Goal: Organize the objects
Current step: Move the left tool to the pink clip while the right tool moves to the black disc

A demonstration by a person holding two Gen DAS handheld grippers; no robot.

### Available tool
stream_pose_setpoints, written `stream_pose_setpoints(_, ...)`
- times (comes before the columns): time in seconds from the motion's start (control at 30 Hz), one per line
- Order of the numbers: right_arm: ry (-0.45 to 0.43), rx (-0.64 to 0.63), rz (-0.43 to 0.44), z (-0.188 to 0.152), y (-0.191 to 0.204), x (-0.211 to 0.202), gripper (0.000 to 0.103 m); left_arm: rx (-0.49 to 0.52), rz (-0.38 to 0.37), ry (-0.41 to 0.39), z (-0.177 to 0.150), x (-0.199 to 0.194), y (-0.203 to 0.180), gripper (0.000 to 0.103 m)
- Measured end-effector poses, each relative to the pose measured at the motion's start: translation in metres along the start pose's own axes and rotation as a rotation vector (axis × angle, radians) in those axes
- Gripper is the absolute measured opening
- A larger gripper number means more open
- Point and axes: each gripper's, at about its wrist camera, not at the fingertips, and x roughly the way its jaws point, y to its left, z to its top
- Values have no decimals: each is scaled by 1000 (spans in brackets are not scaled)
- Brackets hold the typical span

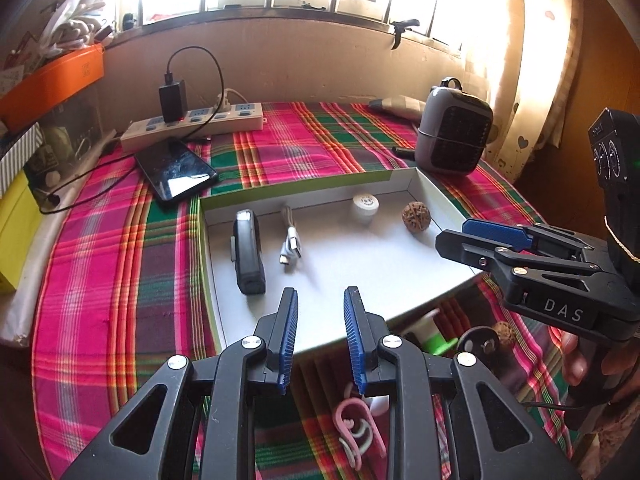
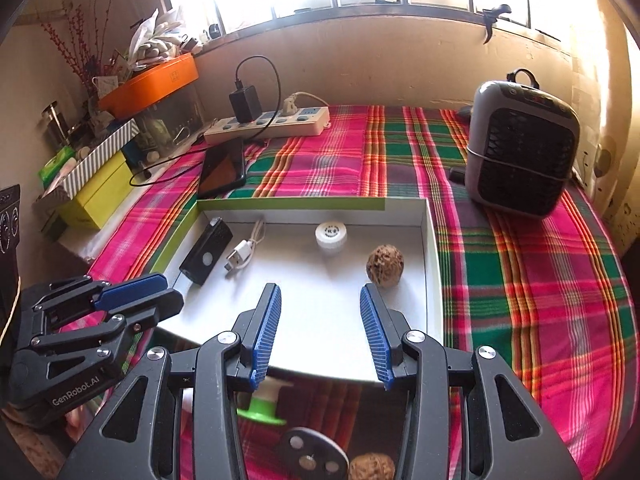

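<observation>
in the white box on the table, left to right: one black device, stiff and light, best pinched across its narrow sides; one white cable, limp, take it at the plug; one white cap, smooth and likely slippery; one walnut, hard, ridged, prone to roll; outside, near the box's front edge, one pink clip, one green-and-white spool, one black disc, a second walnut; left hand-held gripper narrowly parted, empty; right hand-held gripper wider, empty.
</observation>
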Motion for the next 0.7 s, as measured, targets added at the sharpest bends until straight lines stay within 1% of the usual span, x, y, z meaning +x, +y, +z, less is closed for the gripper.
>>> stream_pose_setpoints(0.13,-12,16,3,-12,-4,-11,43,0,-4,2,-12,-7,-2,24)
stream_pose_setpoints(0.33,-26,36,6,-29,-9,-25,43,-17,-27,-16,-25,-21,-1,25)
stream_pose_setpoints(0.47,-26,31,-3,-40,-10,-30,43,-36,-45,-10,-37,-24,0,26)
stream_pose_setpoints(0.6,-30,21,-11,-52,-12,-36,43,-42,-51,-4,-51,-28,-1,30)
stream_pose_setpoints(0.7,-35,20,-15,-60,-14,-41,43,-49,-62,3,-60,-30,-1,30)
